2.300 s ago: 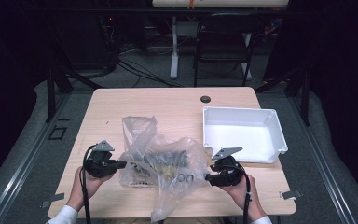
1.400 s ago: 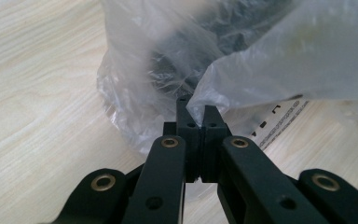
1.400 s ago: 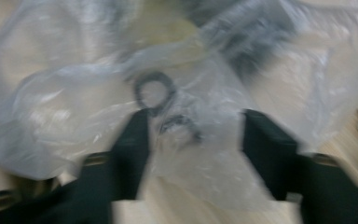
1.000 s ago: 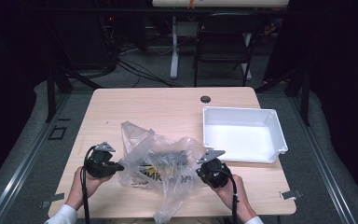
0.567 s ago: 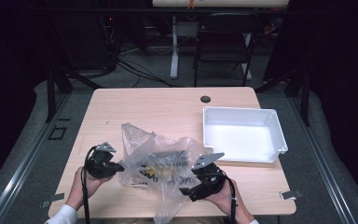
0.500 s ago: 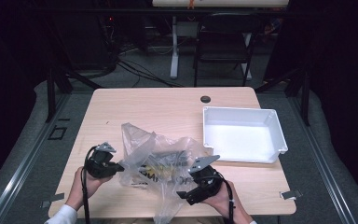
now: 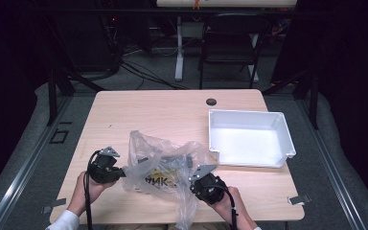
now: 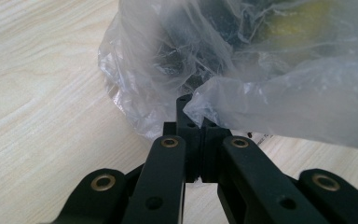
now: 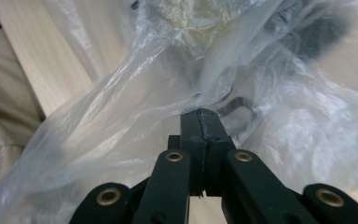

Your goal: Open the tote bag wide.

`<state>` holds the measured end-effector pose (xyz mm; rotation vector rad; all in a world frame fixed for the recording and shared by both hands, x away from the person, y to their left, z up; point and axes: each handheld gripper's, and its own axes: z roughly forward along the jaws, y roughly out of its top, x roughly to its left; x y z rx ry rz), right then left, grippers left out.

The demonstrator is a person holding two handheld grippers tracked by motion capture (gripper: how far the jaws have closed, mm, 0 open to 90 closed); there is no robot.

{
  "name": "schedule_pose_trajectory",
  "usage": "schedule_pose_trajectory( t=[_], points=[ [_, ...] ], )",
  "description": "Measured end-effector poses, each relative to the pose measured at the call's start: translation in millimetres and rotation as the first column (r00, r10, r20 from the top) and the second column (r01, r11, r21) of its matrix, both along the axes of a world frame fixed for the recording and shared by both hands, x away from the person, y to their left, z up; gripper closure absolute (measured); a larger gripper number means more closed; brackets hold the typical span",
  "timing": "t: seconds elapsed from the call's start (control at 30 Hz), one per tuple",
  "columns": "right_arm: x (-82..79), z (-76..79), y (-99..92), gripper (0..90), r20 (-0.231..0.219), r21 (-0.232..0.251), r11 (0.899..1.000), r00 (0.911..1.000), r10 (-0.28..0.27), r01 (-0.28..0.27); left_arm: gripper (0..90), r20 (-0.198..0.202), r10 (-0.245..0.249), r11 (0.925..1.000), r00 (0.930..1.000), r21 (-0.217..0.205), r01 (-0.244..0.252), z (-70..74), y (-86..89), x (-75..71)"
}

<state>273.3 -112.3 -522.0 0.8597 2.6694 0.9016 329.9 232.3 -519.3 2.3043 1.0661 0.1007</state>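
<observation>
A crumpled clear plastic bag (image 7: 165,165) with dark parts and something yellow inside lies on the wooden table (image 7: 148,115) near its front edge. My left gripper (image 7: 123,173) is at the bag's left side, shut on its film. The left gripper view shows those jaws (image 8: 193,105) pressed together with the bag (image 8: 261,84) bunched over the tips. My right gripper (image 7: 191,184) is at the bag's front right. Its jaws (image 9: 200,116) have just been closing and are now shut with bag film (image 9: 261,93) pinched at the tips.
A white rectangular tray (image 7: 249,114) stands on the right side of the table, beyond the right gripper. A round black hole (image 7: 211,101) sits near the table's far edge. A folding chair (image 7: 230,43) stands behind the table.
My right gripper has moved left and toward the table's front edge, along the bag's right side. The bag's right part has bunched up. The left gripper stayed in place.
</observation>
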Motion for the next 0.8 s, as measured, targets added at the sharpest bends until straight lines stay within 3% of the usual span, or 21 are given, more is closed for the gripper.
schedule_pose_trajectory(
  t=[0.13,0.27,0.37,0.47,0.67,0.7,0.8],
  points=[
    [2.6,5.3,-7.7,90.0,0.033,-0.001,0.999,0.9985,-0.043,0.043,90.0,-0.007,0.002,1.0000,1.0000,0.008,-0.002,-0.8,1.0,0.7],
    [8.6,10.5,-21.5,90.0,0.065,0.023,0.994,0.9915,-0.112,0.111,90.0,-0.016,0.013,0.9998,0.9998,0.016,-0.013,-1.8,3.2,1.5],
    [11.6,11.4,-28.1,90.0,0.067,0.034,0.990,0.9880,-0.139,0.137,90.0,-0.024,0.020,0.9996,0.9995,0.021,-0.019,-2.8,5.5,2.4],
    [16.8,12.6,-40.4,90.0,0.076,0.035,0.981,0.9780,-0.194,0.192,90.0,-0.037,0.025,0.9993,0.9990,0.028,-0.024,-4.3,8.1,3.8],
    [21.5,14.2,-51.4,90.0,0.092,0.036,0.970,0.9657,-0.243,0.240,90.0,-0.056,0.045,0.9981,0.9974,0.044,-0.043,-8.0,12.1,6.8],
    [22.6,13.8,-53.4,90.0,0.105,0.027,0.965,0.9593,-0.262,0.261,90.0,-0.056,0.047,0.9978,0.9973,0.050,-0.044,-8.5,12.8,7.2],
    [25.5,11.6,-56.3,90.0,0.111,0.001,0.958,0.9522,-0.285,0.286,90.0,-0.070,0.055,0.9965,0.9960,0.067,-0.051,-10.5,14.8,9.1]
  ],
)
